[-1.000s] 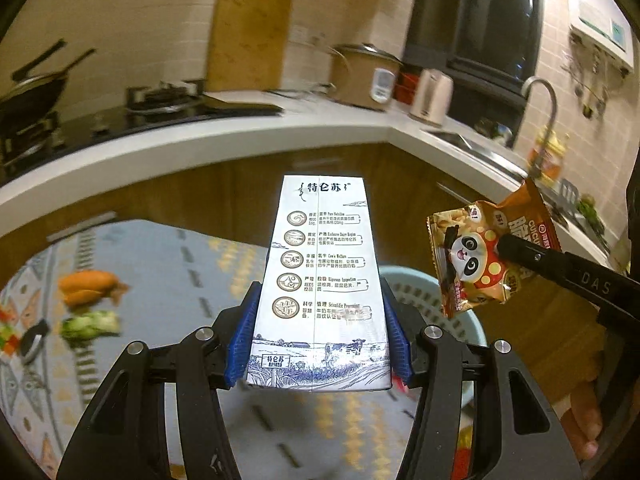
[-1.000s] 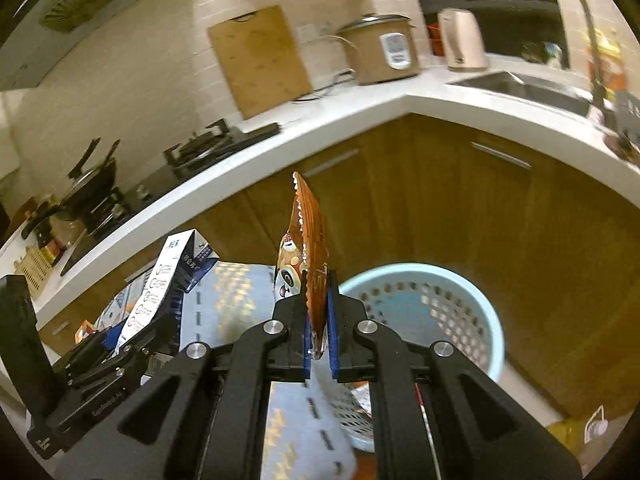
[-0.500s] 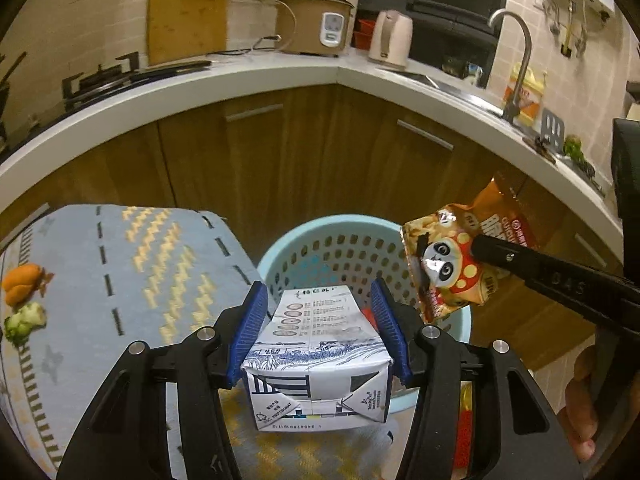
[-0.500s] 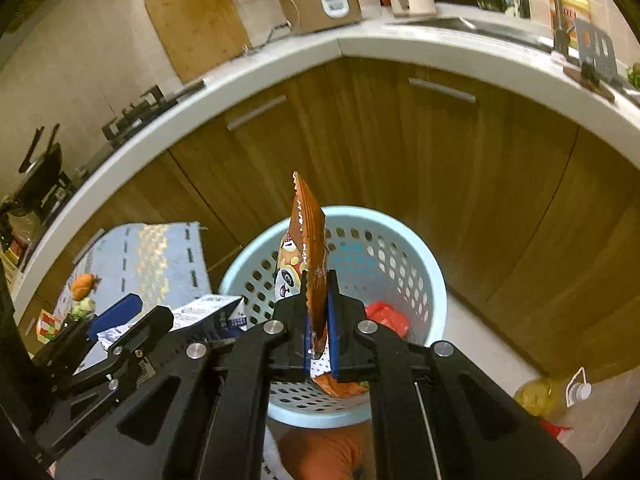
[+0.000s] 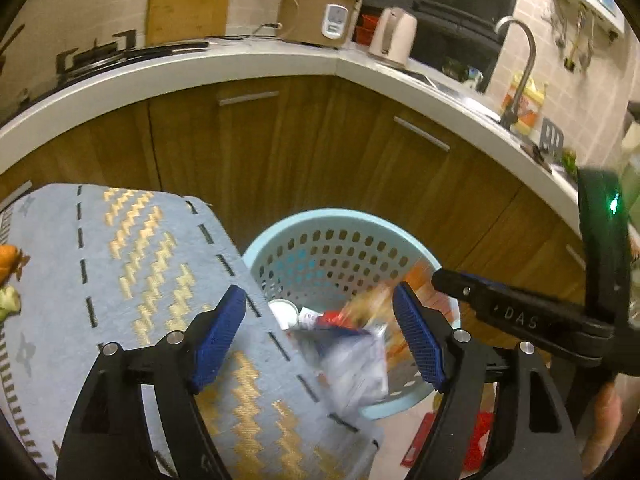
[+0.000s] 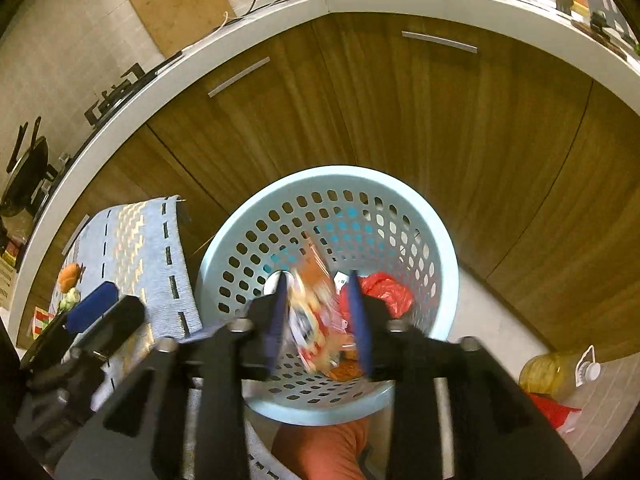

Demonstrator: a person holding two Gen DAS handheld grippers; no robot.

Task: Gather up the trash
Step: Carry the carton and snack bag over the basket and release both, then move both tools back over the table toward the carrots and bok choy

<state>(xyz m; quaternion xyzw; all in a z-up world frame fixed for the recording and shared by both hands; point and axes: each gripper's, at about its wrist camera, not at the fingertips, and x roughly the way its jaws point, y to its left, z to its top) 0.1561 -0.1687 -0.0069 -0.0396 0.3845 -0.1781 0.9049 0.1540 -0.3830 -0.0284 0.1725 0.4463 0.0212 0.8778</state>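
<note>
My left gripper (image 5: 318, 336) hangs over the near rim of a light blue perforated basket (image 5: 280, 232), its jaws opening wide. A white milk carton (image 5: 352, 368), blurred, drops free between and below its blue pads, touching neither. My right gripper (image 6: 318, 312) points down into the basket (image 6: 224, 248) with its jaws opening. A blurred orange snack bag (image 6: 312, 312) falls loose between them. The basket holds a red bag (image 6: 386, 292) and other wrappers.
A blue cloth with yellow zigzags (image 5: 140, 260) covers the table left of the basket, with toy vegetables (image 6: 70, 274) on it. Wooden cabinets under a curved white counter (image 5: 280, 64) stand behind. A yellow oil bottle (image 6: 560, 372) lies on the floor at the right.
Both grippers came down over the basket and opened. The milk carton left the left jaws and the snack bag left the right jaws; both are falling.
</note>
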